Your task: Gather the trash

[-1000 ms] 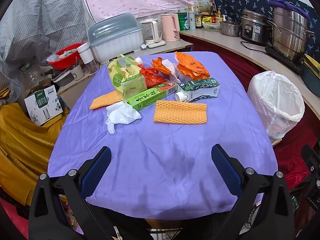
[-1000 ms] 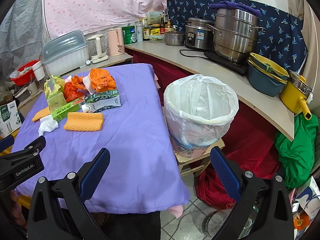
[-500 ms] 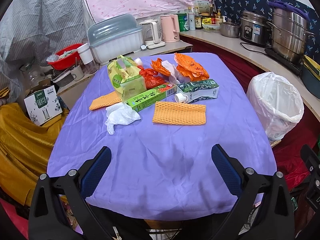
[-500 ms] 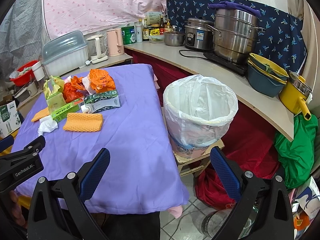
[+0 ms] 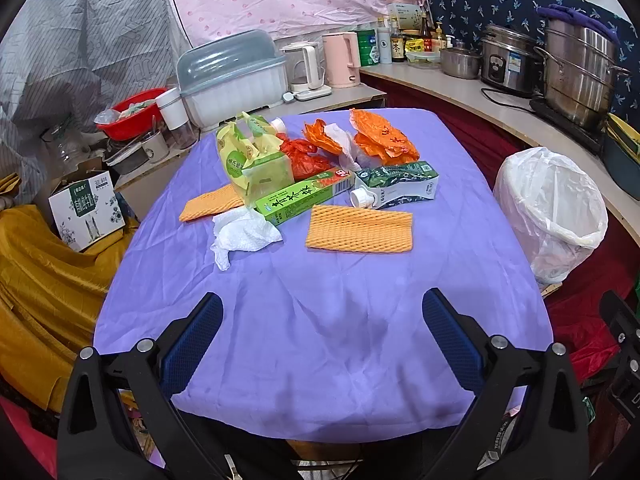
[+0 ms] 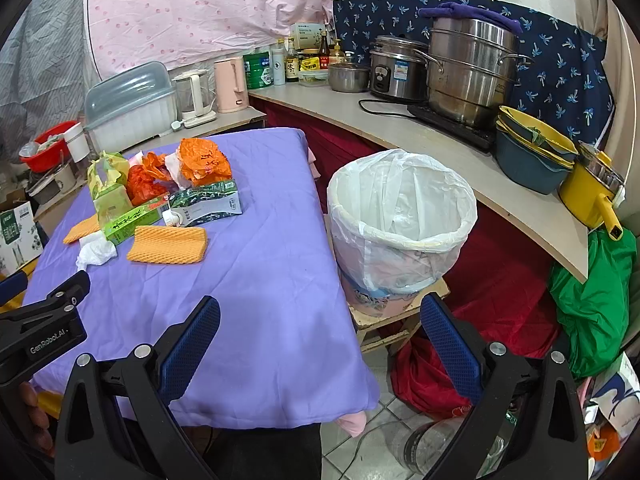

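Both tools hang short of the work with nothing between their pads: the left gripper (image 5: 322,340) is spread wide above the near, bare stretch of the purple tablecloth (image 5: 328,320), and the right gripper (image 6: 320,342) is spread just as wide over the table's right edge; the trash sits bunched at the far middle of the cloth, well apart from either tool, while the lined bin (image 6: 402,220) stands on a low stool just beside the table; the likeliest slip is a pinch on the flat orange foam net (image 5: 359,229), whose thin edge lies flush on the loose cloth, so the pads may gather fabric and drag the whole pile; the crumpled tissue (image 5: 244,234) touches the green toothpaste box (image 5: 305,197), so a careless grab could take both or nudge the box away; the milk carton (image 5: 396,185) lies on its side, and whether its cap is sealed I cannot tell, so it may drip in transit; the orange bags (image 5: 382,140) are limp and could snag or spill short of the bin's rim
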Tool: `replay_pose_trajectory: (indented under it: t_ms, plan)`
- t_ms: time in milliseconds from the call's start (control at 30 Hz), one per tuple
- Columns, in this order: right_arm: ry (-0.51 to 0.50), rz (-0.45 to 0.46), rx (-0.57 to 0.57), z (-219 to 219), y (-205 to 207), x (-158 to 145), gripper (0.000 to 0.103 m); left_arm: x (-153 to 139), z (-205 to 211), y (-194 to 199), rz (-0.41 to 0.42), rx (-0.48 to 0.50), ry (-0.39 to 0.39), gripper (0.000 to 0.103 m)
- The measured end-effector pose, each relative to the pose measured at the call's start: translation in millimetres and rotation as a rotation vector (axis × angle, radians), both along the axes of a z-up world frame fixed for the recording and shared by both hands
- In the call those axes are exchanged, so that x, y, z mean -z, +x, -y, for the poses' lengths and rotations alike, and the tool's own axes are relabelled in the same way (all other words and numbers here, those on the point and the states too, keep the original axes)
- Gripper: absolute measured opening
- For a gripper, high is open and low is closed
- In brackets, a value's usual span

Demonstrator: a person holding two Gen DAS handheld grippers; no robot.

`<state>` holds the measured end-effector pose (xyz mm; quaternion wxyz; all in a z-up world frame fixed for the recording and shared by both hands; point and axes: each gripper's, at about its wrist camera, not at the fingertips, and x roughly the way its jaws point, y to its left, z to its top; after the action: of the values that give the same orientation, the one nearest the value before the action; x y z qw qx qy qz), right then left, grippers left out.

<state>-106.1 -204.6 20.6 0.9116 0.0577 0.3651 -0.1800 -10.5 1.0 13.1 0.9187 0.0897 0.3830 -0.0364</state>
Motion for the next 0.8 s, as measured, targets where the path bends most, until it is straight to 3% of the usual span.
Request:
replay_pose_trajectory:
  t_ms: [800]
  plan:
    - [0.004, 0.007, 0.017, 7.1, -2.1, 3.8, 0.096, 2.6, 4.0, -3.4, -0.023, 0.031, -0.009, 0.095]
